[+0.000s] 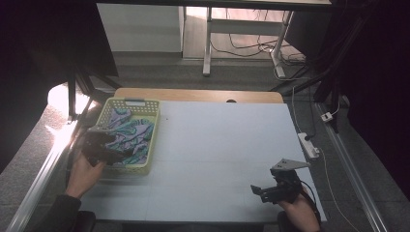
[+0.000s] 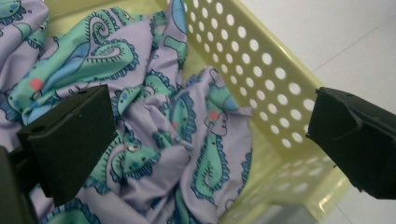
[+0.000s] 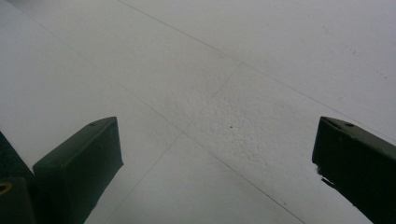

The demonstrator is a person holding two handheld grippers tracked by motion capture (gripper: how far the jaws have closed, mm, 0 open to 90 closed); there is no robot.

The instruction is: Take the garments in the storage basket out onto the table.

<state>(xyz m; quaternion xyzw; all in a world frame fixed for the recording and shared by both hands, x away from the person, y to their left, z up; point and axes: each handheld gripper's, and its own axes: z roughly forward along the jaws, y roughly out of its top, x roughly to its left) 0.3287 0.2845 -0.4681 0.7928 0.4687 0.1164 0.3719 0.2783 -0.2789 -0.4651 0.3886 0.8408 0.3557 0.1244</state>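
Left tongs: released, jaws spread wide, positioned over the near left part of the basket. Nothing gripped. In the left gripper view, left tongs poised just above the cloth, one jaw over the fabric, the other over the basket's perforated wall.

Right tongs: released, jaws wide apart, holding nothing, located near the front right corner of the table, well apart from the basket. In the right gripper view, right tongs over bare white table surface marked by faint seam lines.

Cloth: crumpled inside the basket, lilac with a teal and blue seahorse print and small red dots.

Basket: pale yellow plastic, perforated sides, seated at the far left of the table.

Table: white top, wooden edge at the far side.
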